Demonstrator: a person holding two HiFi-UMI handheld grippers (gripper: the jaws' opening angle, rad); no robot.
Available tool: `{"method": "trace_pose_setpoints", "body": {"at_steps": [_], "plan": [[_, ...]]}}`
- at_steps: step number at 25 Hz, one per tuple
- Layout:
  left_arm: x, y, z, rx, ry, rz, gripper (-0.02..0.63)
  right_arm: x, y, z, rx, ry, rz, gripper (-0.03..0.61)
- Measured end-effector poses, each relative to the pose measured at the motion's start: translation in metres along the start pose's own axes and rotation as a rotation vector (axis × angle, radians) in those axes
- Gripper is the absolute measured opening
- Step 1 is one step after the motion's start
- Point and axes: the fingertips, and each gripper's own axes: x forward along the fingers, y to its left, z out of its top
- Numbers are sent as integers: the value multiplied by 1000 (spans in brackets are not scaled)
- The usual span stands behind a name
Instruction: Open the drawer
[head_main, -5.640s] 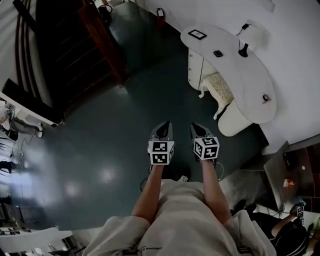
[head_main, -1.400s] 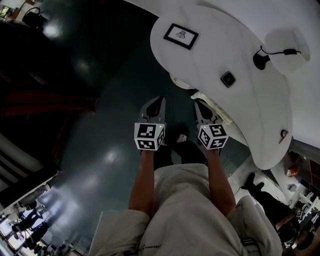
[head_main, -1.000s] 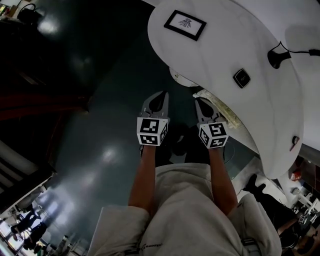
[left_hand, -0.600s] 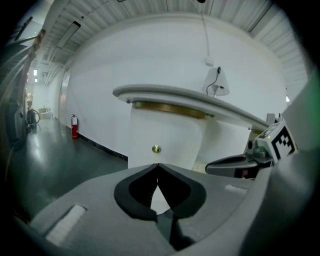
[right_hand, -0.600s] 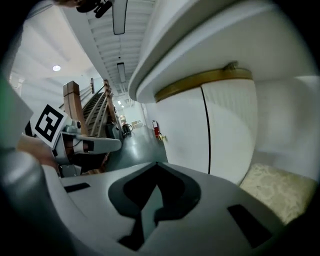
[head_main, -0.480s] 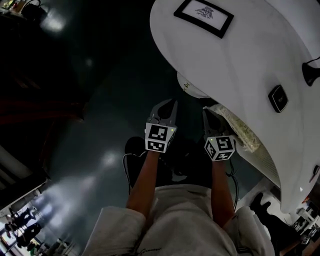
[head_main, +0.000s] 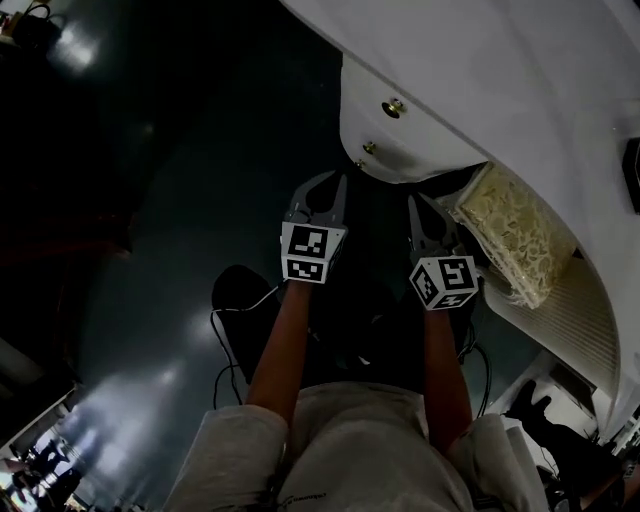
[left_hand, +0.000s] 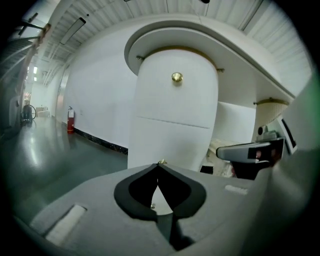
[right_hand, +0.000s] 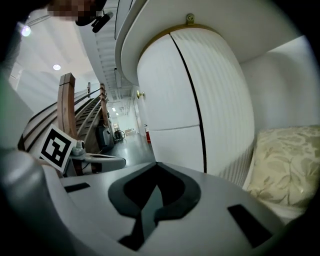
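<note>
left gripper (head_main: 330, 190), right gripper (head_main: 420, 208) lower than before; drawer (left_hand: 175, 100) nearer

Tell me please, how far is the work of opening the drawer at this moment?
Done: nothing yet; the drawer sits flush and closed. In hand: the left gripper and the right gripper, both shut and empty, are held near the drawer front, and the left one faces its brass knob. Left: open the jaws, take the knob and pull the drawer out.

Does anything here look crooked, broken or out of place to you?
Nothing stands out. The rounded white cabinet under the desk has its drawers closed flush, its brass knob sits straight, and the patterned cushion beside it looks tidy.
</note>
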Motion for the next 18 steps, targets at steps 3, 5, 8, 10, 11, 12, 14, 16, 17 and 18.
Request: {"method": "trace_pose_setpoints", "body": {"at_steps": [3,5,8,10,11,12,14,16,17,18], "plan": [[13,9,-27,49,-1,-3,9,14,-4,-20,-15,-7,-36,15],[24,13,-44,60,-5,-4,9,25,-4,-26,-47,-14,-48,15],[41,11,-65,76,-10,-14,9,37,-3,-35,-66,-29,-46,15],[50,8,-77,84,-15,-25,9,40,-4,-44,-61,-28,-47,15],[53,7,-81,88,-17,-28,9,41,-4,-50,-62,-21,-47,15],[57,6,-85,92,-18,-31,9,41,-4,-56,-71,-8,-44,15],[64,6,-91,93,-20,-38,9,40,1,-67,-110,22,-30,15],[70,6,-95,92,-19,-50,11,38,6,-71,-142,36,-13,15],[73,5,-97,95,-19,-59,9,38,7,-71,-144,37,-11,15],[76,4,-99,101,-19,-69,9,37,6,-70,-143,37,-16,15]]}}
